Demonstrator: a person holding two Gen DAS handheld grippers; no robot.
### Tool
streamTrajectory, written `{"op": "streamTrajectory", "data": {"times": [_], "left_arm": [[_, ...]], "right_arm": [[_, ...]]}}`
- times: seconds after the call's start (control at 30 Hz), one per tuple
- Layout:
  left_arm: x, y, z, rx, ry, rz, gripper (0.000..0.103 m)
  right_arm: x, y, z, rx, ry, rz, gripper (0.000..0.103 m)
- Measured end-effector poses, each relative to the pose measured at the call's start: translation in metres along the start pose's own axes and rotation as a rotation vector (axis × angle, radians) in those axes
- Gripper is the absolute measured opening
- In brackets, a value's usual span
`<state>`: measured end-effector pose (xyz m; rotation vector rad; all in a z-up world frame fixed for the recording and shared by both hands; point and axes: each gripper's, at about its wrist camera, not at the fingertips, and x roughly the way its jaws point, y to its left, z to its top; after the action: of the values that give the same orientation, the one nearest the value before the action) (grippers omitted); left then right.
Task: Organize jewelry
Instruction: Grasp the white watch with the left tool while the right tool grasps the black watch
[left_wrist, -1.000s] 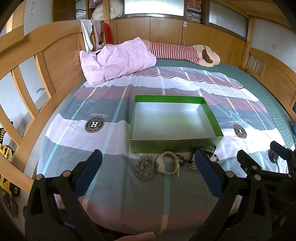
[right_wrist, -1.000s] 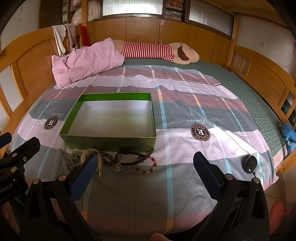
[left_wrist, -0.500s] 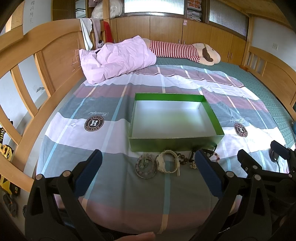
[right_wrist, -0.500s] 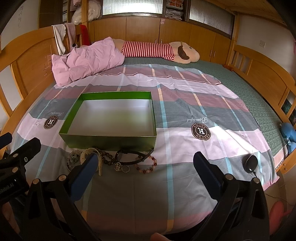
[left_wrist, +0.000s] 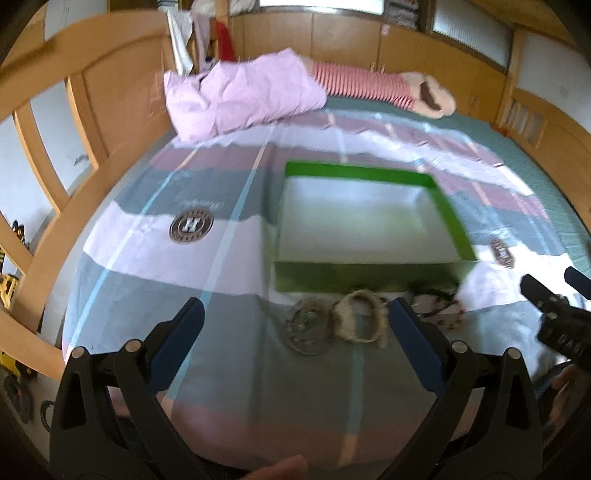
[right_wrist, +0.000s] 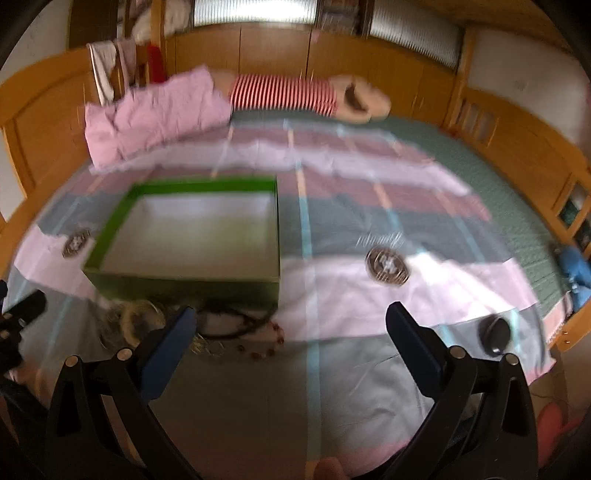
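Here, blurred bracelets (left_wrist: 332, 325) lie just near of my green box (left_wrist: 369, 275).
My left gripper (left_wrist: 295, 347) and right gripper (right_wrist: 291, 343) hover spread, holding nothing.

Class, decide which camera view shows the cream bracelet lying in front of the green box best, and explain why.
The left wrist view: the cream bracelet lies unobstructed between the open left gripper fingers. In the right wrist view it is blurrier, low on the left edge, partly behind the right gripper's left finger.

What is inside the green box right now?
The green box shows only its bare pale floor; no jewelry is inside. The near wall hides a thin strip of floor, and blur could mask something tiny.
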<state>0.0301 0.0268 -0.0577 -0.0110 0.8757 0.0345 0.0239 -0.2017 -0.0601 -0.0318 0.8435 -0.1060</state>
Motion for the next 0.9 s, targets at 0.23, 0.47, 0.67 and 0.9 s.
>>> {"op": "streamTrajectory", "data": {"times": [0.23, 0.47, 0.67, 0.9], "left_arm": [[0.057, 0.005, -0.017, -0.014, 0.138, -0.048, 0.064], [0.090, -0.020, -0.008, 0.019, 0.197, -0.099, 0.066], [0.114, -0.049, -0.008, 0.080, 0.263, -0.110, 0.053], [0.111, -0.053, -0.018, 0.072, 0.296, -0.172, 0.017]], "right_arm": [[0.063, 0.009, -0.020, 0.007, 0.147, 0.110, 0.062], [0.111, 0.031, -0.012, -0.043, 0.203, 0.055, 0.053], [0.130, 0.033, -0.022, -0.076, 0.261, 0.083, 0.015], [0.100, 0.018, -0.024, -0.104, 0.242, 0.175, 0.008]]}}
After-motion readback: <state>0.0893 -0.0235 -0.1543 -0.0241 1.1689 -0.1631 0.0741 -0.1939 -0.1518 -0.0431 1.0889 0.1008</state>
